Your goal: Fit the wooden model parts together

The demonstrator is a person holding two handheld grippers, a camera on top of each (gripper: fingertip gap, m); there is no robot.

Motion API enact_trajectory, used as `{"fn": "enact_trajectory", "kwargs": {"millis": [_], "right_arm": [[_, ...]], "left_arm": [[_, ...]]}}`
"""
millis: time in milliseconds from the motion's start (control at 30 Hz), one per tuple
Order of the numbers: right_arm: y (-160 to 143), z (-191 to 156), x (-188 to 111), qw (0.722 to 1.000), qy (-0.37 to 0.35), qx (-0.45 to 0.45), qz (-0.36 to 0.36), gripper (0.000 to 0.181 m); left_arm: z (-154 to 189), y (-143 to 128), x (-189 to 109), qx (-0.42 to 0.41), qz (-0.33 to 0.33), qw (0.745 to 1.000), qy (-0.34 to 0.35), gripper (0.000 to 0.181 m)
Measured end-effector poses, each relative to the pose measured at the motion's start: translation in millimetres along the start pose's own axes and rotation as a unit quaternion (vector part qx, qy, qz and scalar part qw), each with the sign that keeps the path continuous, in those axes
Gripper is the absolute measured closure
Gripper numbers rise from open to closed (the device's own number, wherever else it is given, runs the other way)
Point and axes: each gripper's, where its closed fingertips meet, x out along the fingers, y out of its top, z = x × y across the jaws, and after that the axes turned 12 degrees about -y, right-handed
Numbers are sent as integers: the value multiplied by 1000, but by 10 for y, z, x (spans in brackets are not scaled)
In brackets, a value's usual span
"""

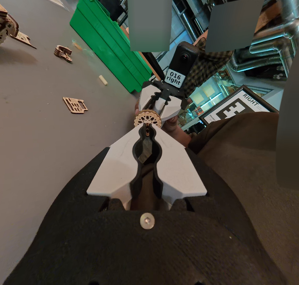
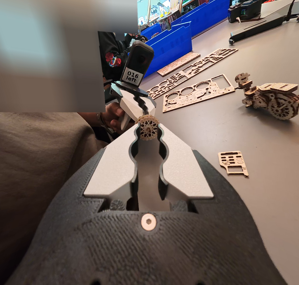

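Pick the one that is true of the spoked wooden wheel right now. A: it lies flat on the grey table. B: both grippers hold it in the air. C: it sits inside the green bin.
B: the right gripper clamps the wooden wheel across its rim, while the left gripper pinches it from the opposite side.

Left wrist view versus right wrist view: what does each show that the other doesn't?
Only the left wrist view shows the green bin and a small white stick on the table. Only the right wrist view shows the blue bins, the punched-out wooden sheets and the wooden motorcycle model whole. Both show the wooden wheel gripped between the left gripper and right gripper, plus the small wooden card.
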Motion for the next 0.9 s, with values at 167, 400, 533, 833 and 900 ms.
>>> {"fn": "enact_trajectory", "kwargs": {"millis": [167,400,533,833,900], "right_arm": [[30,-4,-25,1000,4,2,5,165],[-3,-82,-21,998,49,40,-7,170],[-38,-128,4,997,58,40,-15,175],[-19,-128,-21,996,66,53,-12,179],[-23,-133,-17,996,67,52,-12,180]], "left_arm": [[19,32,-12,-7,11,1000,-10,181],[120,38,4,26,-1,999,-28,181],[118,33,1,35,-5,999,-25,181],[136,-4,20,41,-17,999,-28,181],[134,-3,17,41,-17,999,-28,181]]}}
